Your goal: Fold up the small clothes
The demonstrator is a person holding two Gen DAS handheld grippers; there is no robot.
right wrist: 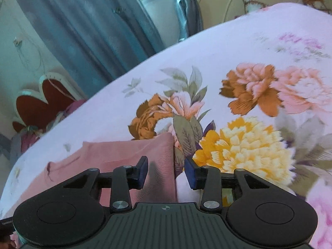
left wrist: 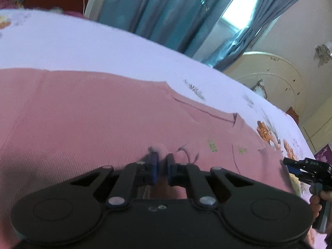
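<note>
Left wrist view: the left gripper [left wrist: 162,166] stands narrow, its blue pads [left wrist: 154,164] pinching a small raised tuck of the pink garment [left wrist: 93,114]. The garment lies spread flat on a flowered sheet [left wrist: 103,47] and fills most of the near ground, with a dark slit seam and small stitched sprigs near its right side. At the right edge of this view the right gripper [left wrist: 290,164] reaches in low over the garment's corner, held by a hand [left wrist: 317,205]; from this side its jaws cannot be read.

Right wrist view: the right gripper [right wrist: 167,171] stands with its jaws apart and nothing pressed between the pads. The garment's [right wrist: 124,151] straight edge runs down through the gap, so the left pad [right wrist: 143,172] hangs over pink cloth and the right pad [right wrist: 191,173] over the sheet's [right wrist: 207,47] big yellow bloom. Whether either pad touches the fabric cannot be told.

Blue curtains [left wrist: 166,10] and a cream headboard [left wrist: 269,76] stand beyond the bed.
</note>
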